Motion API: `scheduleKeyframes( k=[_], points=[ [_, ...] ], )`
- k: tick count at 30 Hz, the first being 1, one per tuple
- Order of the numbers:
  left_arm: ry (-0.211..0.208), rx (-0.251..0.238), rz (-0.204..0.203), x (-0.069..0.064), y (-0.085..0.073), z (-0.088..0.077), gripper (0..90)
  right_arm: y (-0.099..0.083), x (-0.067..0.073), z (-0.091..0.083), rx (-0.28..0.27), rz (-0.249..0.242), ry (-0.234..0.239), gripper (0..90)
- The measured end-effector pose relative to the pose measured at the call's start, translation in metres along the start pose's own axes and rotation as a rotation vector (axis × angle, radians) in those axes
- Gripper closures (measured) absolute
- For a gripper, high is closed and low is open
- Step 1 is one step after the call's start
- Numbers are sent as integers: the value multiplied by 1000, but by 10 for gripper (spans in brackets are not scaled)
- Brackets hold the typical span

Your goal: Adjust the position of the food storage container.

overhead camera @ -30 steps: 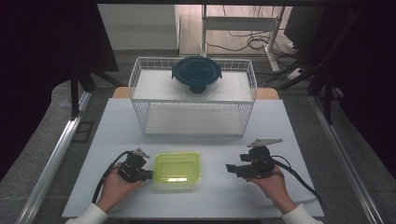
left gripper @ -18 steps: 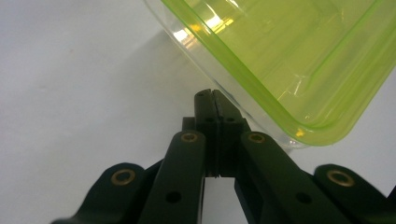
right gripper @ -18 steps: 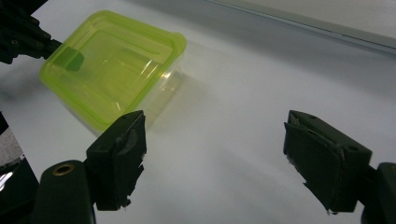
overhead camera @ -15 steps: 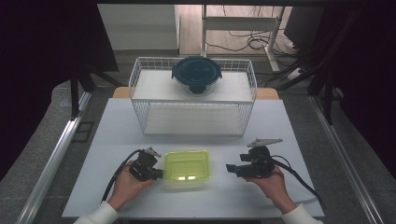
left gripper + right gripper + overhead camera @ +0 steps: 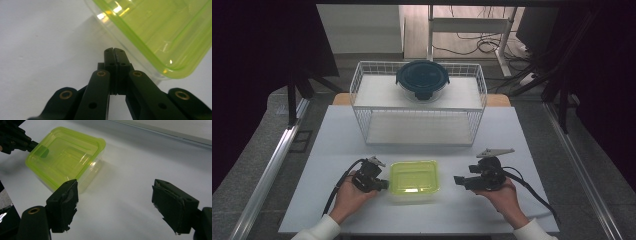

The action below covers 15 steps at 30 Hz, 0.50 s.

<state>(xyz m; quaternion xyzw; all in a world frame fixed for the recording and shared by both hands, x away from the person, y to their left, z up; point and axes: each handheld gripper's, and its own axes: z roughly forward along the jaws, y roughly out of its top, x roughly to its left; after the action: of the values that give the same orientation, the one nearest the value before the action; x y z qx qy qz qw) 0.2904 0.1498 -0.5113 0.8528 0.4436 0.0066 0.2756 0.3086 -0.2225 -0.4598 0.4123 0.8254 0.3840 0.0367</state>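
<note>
left gripper (image 5: 381,184): jaws clenched together, nothing between them, tip touching the left edge of the green-lidded container (image 5: 414,179)
right gripper (image 5: 460,180): jaws released wide, container well apart ahead of them
risk: closed left jaws may shove the light container sideways instead of gripping it
surface: smooth white bench (image 5: 522,140), likely slippery
room: wire rack (image 5: 362,75) beyond the jaws carries a dark-lidded round container (image 5: 422,79); dim surroundings

A shut rectangular container (image 5: 414,179) with a translucent yellow-green lid (image 5: 63,155) and clear base lies flat on the white table (image 5: 337,135).
</note>
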Motion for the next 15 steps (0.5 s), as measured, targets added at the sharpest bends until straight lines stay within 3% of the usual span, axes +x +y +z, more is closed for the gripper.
scheduleKeyframes(
  k=[5, 8, 10, 13, 15],
  points=[
    [29, -57, -31, 9, -4, -9, 899, 0, 0, 0, -7, 4, 6, 206],
    [45, -117, -51, 11, -9, -18, 881, 0, 1, 1, -9, 16, 27, 206],
    [58, -189, -84, 11, -13, -23, 769, 0, 2, 2, -7, 29, 56, 205],
    [79, -231, -115, 10, -17, -27, 581, -1, 4, 4, -9, 38, 72, 193],
    [58, -248, -154, 11, -19, -30, 414, -1, 5, 5, -10, 56, 100, 190]
  ],
)
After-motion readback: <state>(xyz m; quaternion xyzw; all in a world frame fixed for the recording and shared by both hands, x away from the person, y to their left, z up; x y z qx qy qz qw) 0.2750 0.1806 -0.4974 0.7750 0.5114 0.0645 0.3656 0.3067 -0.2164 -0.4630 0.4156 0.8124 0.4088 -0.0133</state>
